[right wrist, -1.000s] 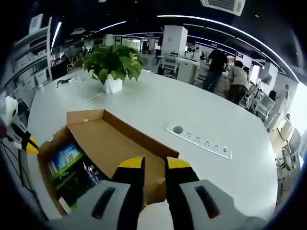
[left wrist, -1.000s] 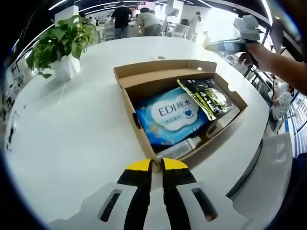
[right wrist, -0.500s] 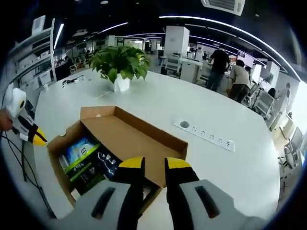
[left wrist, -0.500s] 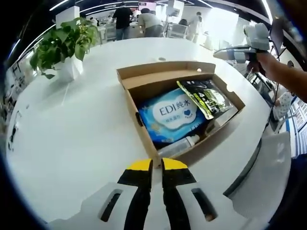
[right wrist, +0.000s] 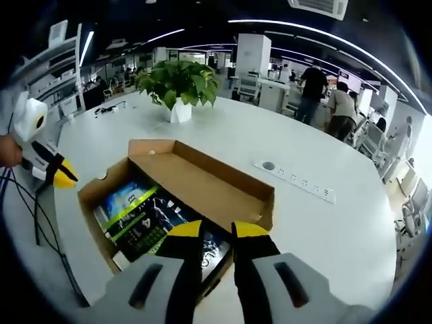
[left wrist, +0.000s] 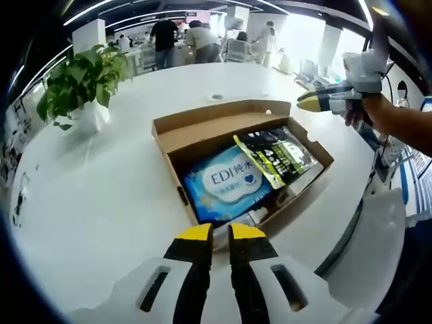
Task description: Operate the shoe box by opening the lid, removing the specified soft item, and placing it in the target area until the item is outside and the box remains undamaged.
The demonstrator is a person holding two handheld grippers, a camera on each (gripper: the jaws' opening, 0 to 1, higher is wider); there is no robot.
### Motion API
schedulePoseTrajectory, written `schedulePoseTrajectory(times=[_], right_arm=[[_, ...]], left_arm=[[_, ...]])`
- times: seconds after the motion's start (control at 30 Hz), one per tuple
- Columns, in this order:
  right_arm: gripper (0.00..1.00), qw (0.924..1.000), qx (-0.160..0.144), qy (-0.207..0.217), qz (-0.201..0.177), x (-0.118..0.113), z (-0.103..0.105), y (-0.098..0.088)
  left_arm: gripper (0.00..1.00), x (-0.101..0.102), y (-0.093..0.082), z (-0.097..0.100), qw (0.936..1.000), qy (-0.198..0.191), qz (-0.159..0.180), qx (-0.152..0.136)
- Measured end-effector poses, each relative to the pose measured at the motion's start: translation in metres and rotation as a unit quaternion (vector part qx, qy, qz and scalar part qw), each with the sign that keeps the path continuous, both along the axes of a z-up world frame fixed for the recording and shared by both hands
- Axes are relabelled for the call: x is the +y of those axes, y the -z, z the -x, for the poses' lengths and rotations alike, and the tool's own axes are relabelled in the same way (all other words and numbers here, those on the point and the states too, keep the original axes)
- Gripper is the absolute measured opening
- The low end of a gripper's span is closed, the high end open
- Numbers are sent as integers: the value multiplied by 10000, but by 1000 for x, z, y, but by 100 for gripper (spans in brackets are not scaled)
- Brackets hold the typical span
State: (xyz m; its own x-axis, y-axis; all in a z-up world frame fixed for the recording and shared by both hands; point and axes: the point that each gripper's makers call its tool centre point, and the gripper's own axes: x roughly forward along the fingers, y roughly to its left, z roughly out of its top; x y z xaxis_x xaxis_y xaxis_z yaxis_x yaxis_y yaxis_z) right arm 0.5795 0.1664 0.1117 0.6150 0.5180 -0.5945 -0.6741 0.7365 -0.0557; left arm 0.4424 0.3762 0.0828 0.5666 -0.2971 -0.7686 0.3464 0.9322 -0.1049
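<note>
An open cardboard shoe box (left wrist: 177, 145) lies on the white table with its lid flap folded back. Inside are a soft blue wipes pack (left wrist: 226, 182), a black and green packet (left wrist: 278, 155) and a small bottle (left wrist: 260, 214). My left gripper (left wrist: 212, 233) is shut and empty, just short of the box's near corner. My right gripper (left wrist: 316, 103), held by a hand, hovers beyond the box's far right corner. In the right gripper view the box (right wrist: 233, 189) sits just ahead of my shut right gripper (right wrist: 210, 229), the packet (right wrist: 145, 219) lies inside it, and the left gripper (right wrist: 62, 177) is at the left.
A potted plant (left wrist: 77, 81) stands on the table beyond the box, also the plant (right wrist: 179, 84) in the right gripper view. A socket strip (right wrist: 297, 183) is set into the tabletop. A cable (right wrist: 30, 216) hangs by the table edge. People stand at desks far behind.
The right gripper view has drawn back, so more of the box's inside shows. In the left gripper view the right gripper has come lower, nearer the box's far corner. The box's contents lie unchanged.
</note>
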Motion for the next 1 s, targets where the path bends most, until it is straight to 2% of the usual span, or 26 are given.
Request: schedulePoseTrajectory(times=[0.2, 0.4, 0.73, 1.0], right_arm=[[14, 10000, 48, -16, -5, -1, 5, 4], [14, 10000, 87, -30, 5, -2, 9, 9], [14, 9999, 140, -92, 23, -1, 15, 13], [13, 9998, 169, -106, 24, -3, 16, 16]], left_arm=[[9, -14, -5, -10, 9999, 122, 19, -119], [13, -27, -3, -16, 9996, 230, 100, -112], [17, -50, 6, -29, 9986, 259, 452, 57], [19, -72, 14, -37, 9977, 442, 484, 171]])
